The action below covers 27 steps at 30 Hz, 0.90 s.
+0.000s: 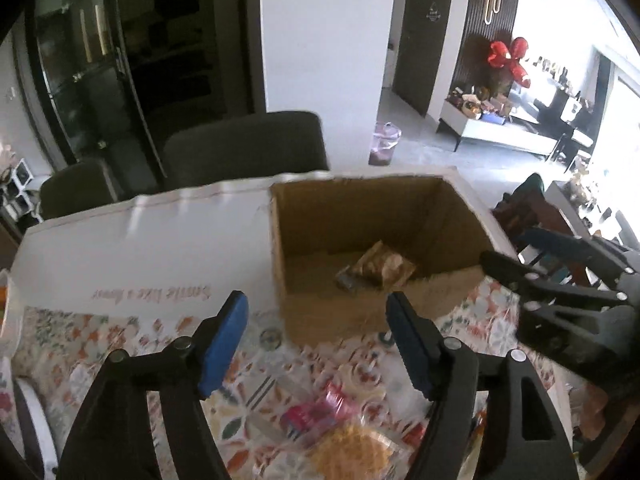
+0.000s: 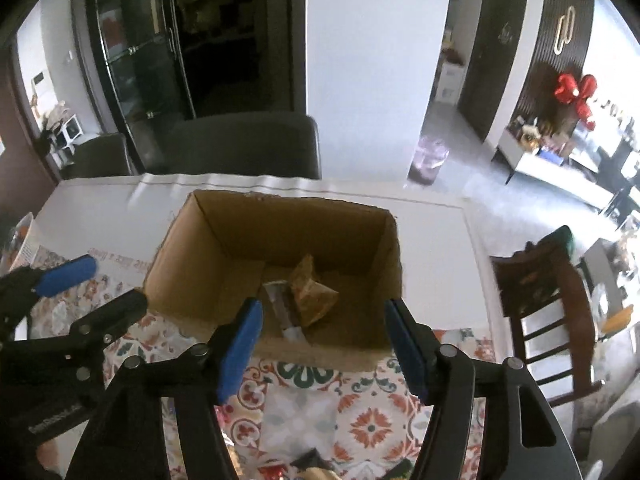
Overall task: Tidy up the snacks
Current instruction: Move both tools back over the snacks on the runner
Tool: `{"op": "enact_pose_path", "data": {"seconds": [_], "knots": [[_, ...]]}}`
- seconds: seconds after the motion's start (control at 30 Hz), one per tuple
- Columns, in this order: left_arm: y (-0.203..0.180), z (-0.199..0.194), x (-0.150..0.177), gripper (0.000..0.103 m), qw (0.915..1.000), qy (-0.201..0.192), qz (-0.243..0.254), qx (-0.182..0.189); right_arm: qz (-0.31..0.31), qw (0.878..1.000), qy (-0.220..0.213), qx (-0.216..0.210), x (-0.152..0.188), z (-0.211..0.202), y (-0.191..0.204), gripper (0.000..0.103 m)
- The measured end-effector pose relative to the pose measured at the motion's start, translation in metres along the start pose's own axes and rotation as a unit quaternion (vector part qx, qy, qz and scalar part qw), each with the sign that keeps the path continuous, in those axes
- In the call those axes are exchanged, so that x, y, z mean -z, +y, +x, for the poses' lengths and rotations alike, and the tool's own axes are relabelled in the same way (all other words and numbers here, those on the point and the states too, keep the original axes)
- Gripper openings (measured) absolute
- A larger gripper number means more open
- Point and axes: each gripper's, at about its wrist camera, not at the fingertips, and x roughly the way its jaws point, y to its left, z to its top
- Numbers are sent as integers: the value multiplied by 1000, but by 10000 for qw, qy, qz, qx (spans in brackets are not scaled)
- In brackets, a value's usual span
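Box [image 2: 276,224]: open-topped, on the worktop [image 2: 436,232], just beyond both your tongs. Two snacks already lie on its floor: a tan packet [image 2: 312,296] and a silvery one [image 2: 282,308], touching.

Loose snacks [image 1: 320,432]: a heap on the patterned cloth [image 2: 304,408] at the near edge, below and between your tongs, nearest the left pair.

Left tongs [image 1: 316,344]: spread, nothing between them.

Right tongs [image 2: 324,344]: spread, nothing between them, pointing at the box's near wall.

Worktop [image 2: 432,240]: white surface, partly covered.
Cloth [image 2: 372,424]: floral patterned, spread over the near part.
Cardboard box [image 2: 192,264]: open-topped, standing partly on the cloth.
Snack packets [image 1: 340,436]: loose on the cloth, near edge, blurred.
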Motion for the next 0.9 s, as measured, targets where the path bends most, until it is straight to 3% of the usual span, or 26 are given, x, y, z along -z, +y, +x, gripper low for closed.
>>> {"op": "enact_pose_path", "data": {"seconds": [0.13, 0.4, 0.63, 0.9], "knots": [[7, -18, 28, 71, 9999, 12, -108, 18, -70, 9998, -146, 149, 28, -23, 8, 64], [-2, -37, 100, 71, 9997, 137, 127, -179, -210, 9994, -201, 193, 87, -45, 19, 64], [-8, -46, 165, 71, 9977, 299, 305, -527, -255, 9992, 62, 297, 148, -43, 24, 64], [-20, -48, 205, 71, 9981, 332, 410, -334, -211, 9985, 512, -20, 203, -34, 28, 64]]}}
